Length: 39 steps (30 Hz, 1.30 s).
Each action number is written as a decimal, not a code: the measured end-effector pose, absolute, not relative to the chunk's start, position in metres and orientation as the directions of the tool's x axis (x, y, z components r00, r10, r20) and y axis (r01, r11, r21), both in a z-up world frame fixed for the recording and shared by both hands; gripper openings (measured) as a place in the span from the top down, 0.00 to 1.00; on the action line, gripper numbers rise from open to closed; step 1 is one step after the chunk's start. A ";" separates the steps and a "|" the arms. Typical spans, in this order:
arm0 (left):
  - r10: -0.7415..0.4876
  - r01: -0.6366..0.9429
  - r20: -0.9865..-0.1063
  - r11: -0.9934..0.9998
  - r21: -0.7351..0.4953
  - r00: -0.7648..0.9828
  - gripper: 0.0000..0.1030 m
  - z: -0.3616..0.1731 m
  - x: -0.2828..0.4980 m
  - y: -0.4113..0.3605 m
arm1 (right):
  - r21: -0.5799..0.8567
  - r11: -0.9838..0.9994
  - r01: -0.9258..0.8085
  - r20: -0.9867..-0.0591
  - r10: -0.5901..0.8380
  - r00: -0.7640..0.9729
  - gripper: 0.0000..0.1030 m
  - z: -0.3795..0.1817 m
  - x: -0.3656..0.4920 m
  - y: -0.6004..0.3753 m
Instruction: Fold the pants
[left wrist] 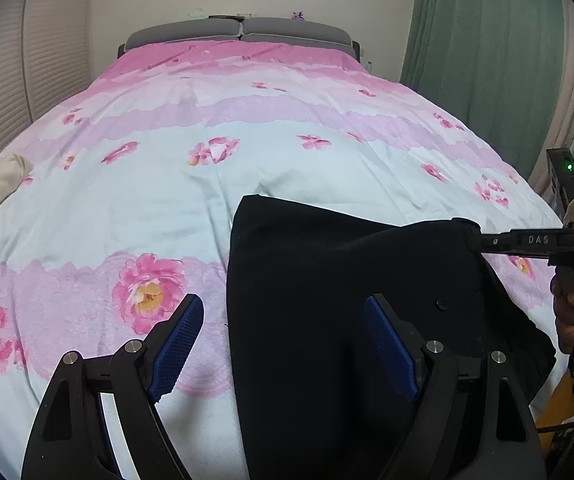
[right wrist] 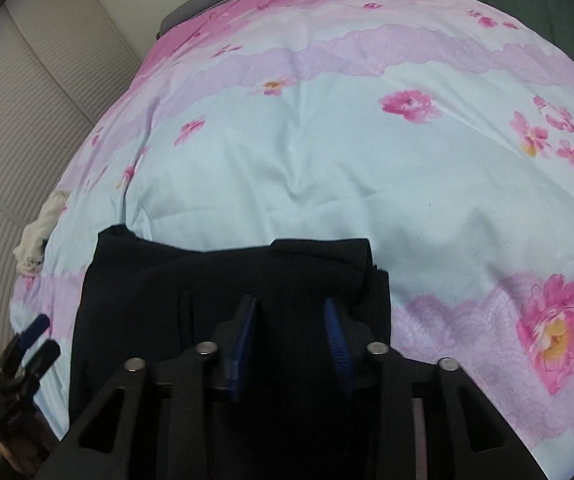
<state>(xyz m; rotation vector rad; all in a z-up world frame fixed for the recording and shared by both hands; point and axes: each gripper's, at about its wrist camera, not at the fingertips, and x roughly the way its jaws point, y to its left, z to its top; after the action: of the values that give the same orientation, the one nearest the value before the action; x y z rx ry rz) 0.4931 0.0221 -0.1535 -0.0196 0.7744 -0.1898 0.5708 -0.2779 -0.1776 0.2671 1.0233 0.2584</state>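
Pants [left wrist: 327,300]: black, at the bed's [left wrist: 167,208] near edge.
Left claw [left wrist: 285,344]: wide, holding nothing.
Right claw [right wrist: 291,340]: narrow, pinching the pants.

Black pants [left wrist: 327,280], partly folded, near the bedspread's [left wrist: 127,200] front edge

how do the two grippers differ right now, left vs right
The left gripper stands wide open with nothing between its pads; the right gripper has its jaws much narrower and pinches a raised edge of the black pants. The left hovers over the pants' left edge and the floral bedcover; the right reaches in from the pants' right side. Both have blue ribbed pads on black fingers and tilt down toward the bed.
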 end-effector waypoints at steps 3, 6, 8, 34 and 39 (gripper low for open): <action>-0.177 0.176 -0.691 0.982 -0.073 0.701 0.20 -0.152 0.491 0.017 | 0.356 0.932 -0.066 -0.785 0.337 0.520 0.69 -0.176 0.566 -0.288; -0.178 0.184 -0.691 0.981 -0.066 0.700 0.20 -0.150 0.490 0.013 | 0.342 0.939 -0.031 -0.782 0.302 0.546 0.65 -0.174 0.559 -0.297; -0.176 0.186 -0.692 0.981 -0.060 0.700 0.20 -0.150 0.489 0.011 | 0.401 0.915 -0.052 -0.765 0.365 0.531 0.62 -0.178 0.558 -0.298; -0.160 0.185 -0.694 0.982 -0.039 0.702 0.19 -0.144 0.465 0.014 | 0.315 0.948 -0.042 -0.726 0.269 0.633 0.30 -0.156 0.477 -0.314; -0.159 0.157 -0.701 0.985 -0.067 0.696 0.13 -0.151 0.450 0.033 | 0.309 0.950 0.049 -0.685 0.187 0.704 0.19 -0.150 0.427 -0.314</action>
<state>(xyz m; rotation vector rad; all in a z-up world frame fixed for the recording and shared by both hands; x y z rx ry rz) 0.4499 0.0331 -0.1510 -0.0020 0.7820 -0.1763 0.4272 -0.3139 -0.1498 0.3176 0.7898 0.0778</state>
